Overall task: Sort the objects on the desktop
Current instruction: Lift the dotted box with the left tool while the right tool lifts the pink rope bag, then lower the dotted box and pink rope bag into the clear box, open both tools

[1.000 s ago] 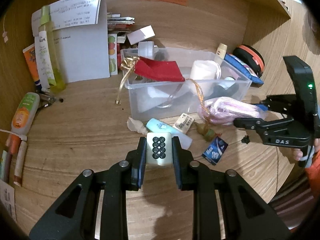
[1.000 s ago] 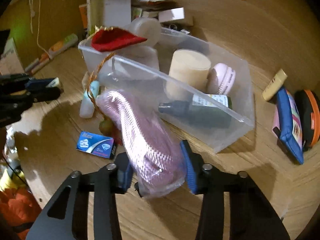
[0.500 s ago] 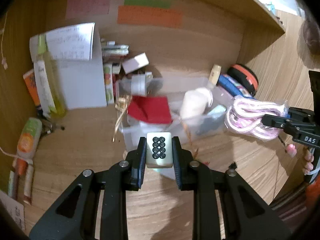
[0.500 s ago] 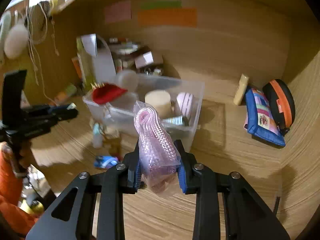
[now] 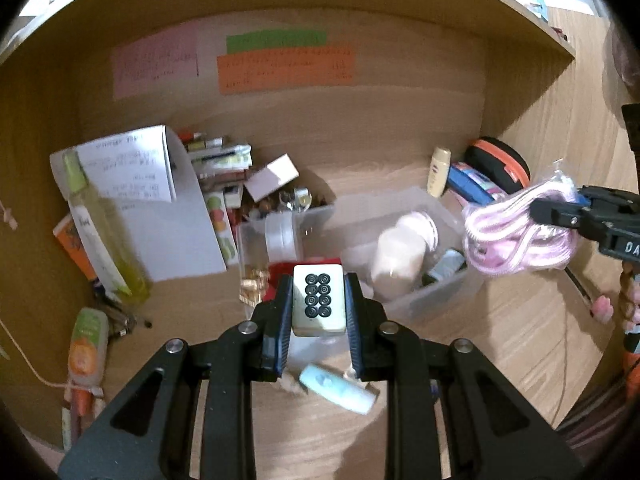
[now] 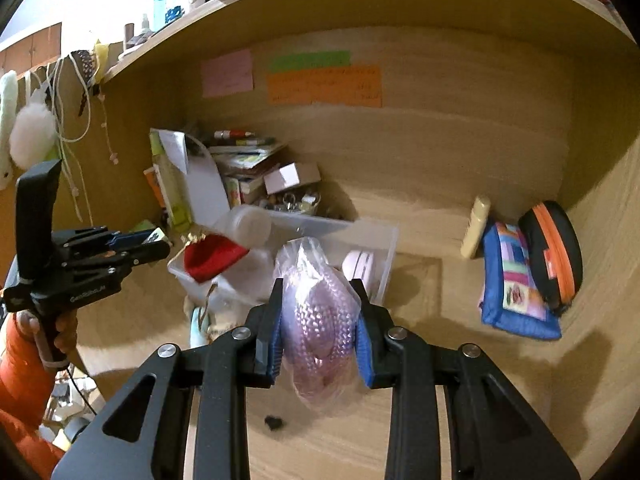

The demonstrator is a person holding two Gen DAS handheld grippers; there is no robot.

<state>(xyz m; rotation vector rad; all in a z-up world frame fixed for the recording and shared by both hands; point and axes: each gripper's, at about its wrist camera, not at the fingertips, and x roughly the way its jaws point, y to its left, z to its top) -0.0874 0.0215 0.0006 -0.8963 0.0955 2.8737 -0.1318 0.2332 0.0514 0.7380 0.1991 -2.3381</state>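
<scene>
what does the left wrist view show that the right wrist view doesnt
Only the left wrist view shows the face of the mahjong tile clamped in the left hand-held gripper, and the pale blue tube lying below it.

Only the right wrist view shows the white pompom hanging at far left.

Both show the clear plastic bin, the orange sticky note and the bagged pink cord held by the right hand-held gripper.

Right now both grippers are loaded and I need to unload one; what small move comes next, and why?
Probably lower the left gripper and release the mahjong tile into the clear bin: it hangs right above the bin's near edge, nearer than the bagged pink cord.
</scene>
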